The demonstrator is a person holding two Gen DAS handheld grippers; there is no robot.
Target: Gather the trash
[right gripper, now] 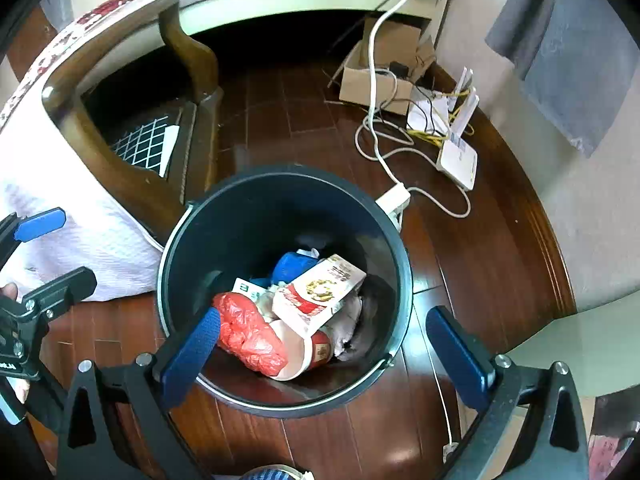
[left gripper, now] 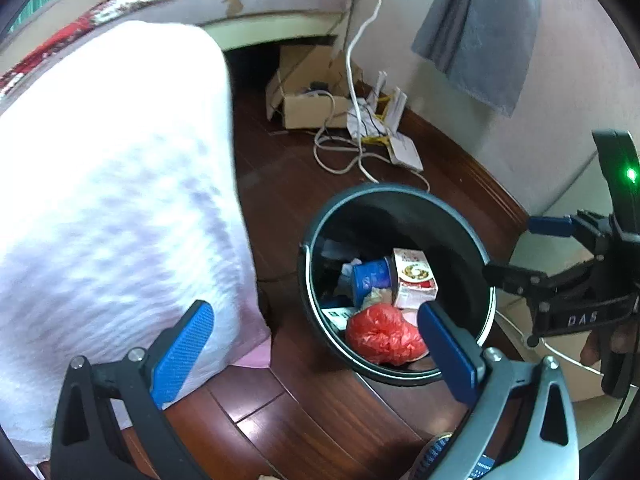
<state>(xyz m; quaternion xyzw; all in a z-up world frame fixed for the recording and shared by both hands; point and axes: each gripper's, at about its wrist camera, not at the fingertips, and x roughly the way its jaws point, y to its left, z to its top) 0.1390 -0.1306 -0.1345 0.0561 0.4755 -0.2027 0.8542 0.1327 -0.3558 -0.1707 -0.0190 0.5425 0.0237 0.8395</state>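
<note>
A black round bin stands on the dark wood floor and holds trash: a red plastic bag, a blue cup and a red-and-white carton. My left gripper hangs open just over the bin's near rim, nothing between its blue pads. To its right, my right gripper is seen from the side. In the right wrist view the bin lies straight below my open right gripper. The red bag, carton and a paper bowl rest inside. My left gripper shows at the left edge.
A white quilted cover hangs close on the bin's left over a wooden frame. Behind the bin lie a cardboard box, tangled cables, a white router and a power strip. A grey cloth hangs on the wall.
</note>
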